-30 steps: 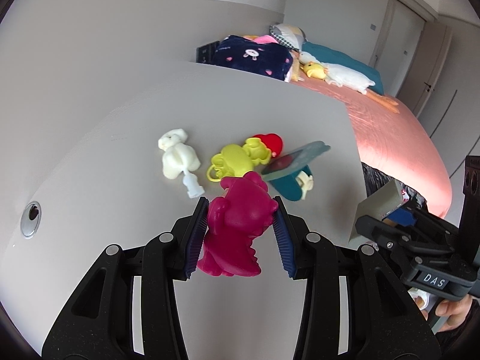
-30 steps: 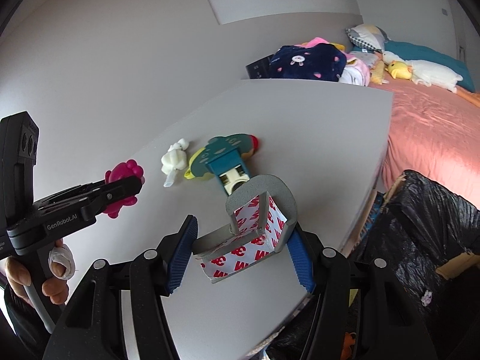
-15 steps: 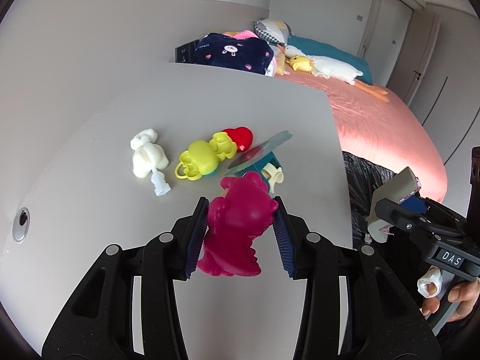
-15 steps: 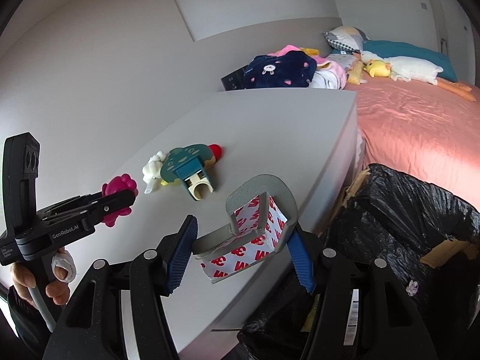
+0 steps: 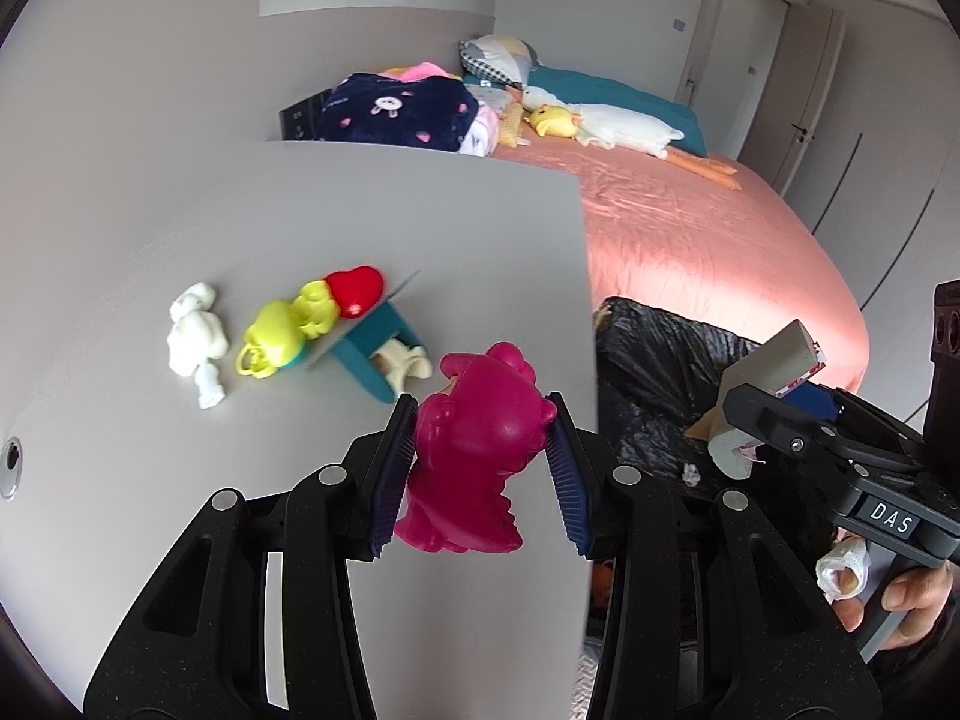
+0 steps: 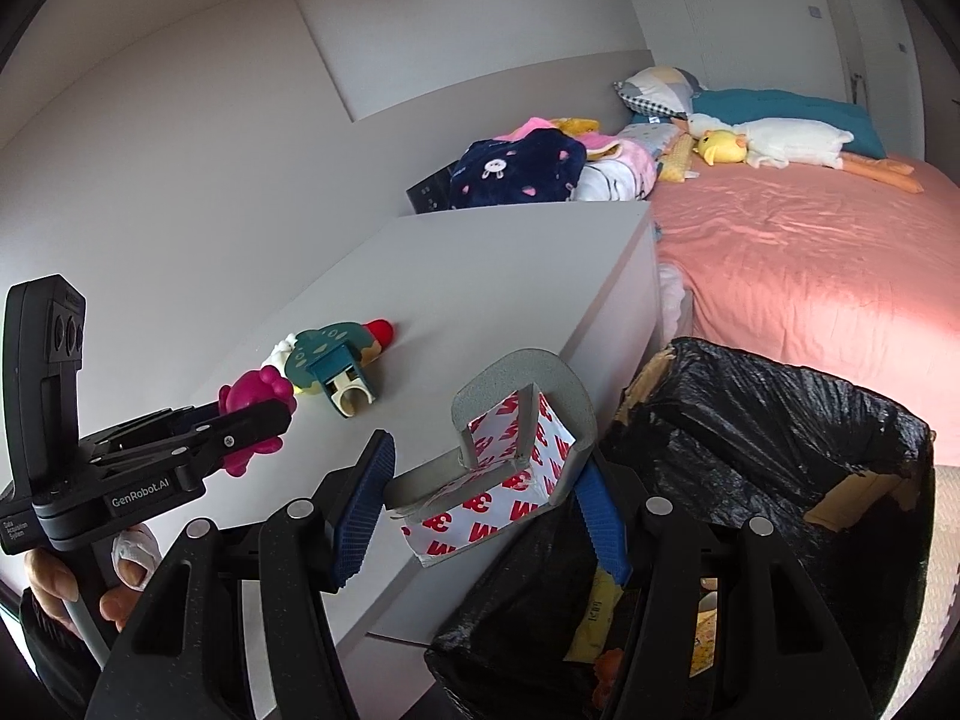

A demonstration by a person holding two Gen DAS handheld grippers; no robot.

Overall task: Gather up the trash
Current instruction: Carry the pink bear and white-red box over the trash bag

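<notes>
Left claw is clamping the magenta toy over the desk edge. Right claw is gripping the foam scrap with red-print backing, holding it over the near rim of the black bin bag. Farther back on the desk, white toy, yellow toy, red heart and teal piece are lying clustered.

You have two grippers, one pink toy between your left fingers, one foam scrap between your right, four toys ahead on the table, one bin bag below right.
</notes>
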